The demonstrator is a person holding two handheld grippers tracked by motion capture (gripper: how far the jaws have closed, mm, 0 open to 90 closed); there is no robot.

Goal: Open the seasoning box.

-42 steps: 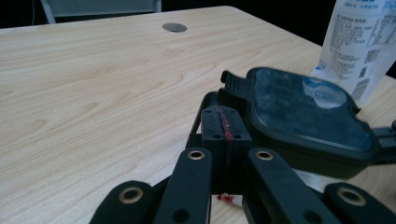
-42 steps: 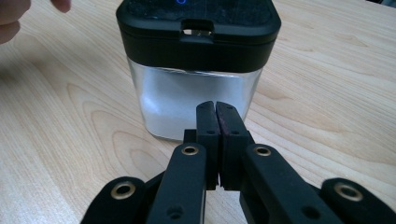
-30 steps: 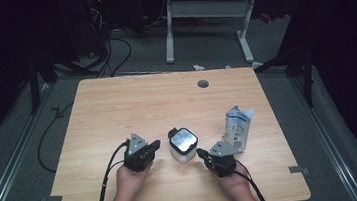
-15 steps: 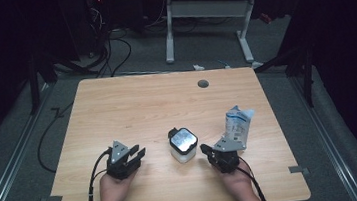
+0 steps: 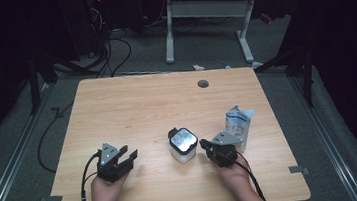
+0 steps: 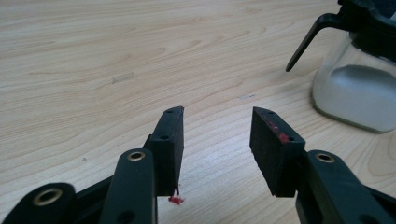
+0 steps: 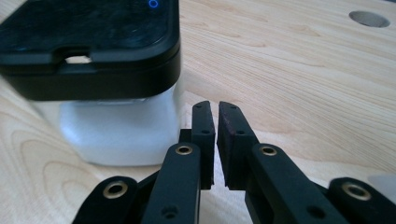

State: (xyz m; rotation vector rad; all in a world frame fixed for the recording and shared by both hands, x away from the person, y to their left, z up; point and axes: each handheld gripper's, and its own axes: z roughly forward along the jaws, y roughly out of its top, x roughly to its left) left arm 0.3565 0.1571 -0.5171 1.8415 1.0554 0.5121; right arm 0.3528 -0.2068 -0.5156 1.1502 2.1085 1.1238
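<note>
The container stands upright on the wooden table, near the front edge and between the two grippers; it has a white, squarish body and a black lid with a glossy top. In the right gripper view its left side is cut off by the frame, and a small blue ring on the lid is the only marking to be made out; no writing is legible. A thin black lever or handle juts from the lid toward the left gripper's side, seen in the left gripper view where the container is cropped at the right edge. The left gripper rests low over the table well to the left of the container, its jaws standing clearly apart with bare wood between them. The right gripper sits just beside the container's right side, its jaws nearly together with only a narrow slit left, holding nothing. Behind the right gripper stands a white pouch with blue print, too small to read.
</note>
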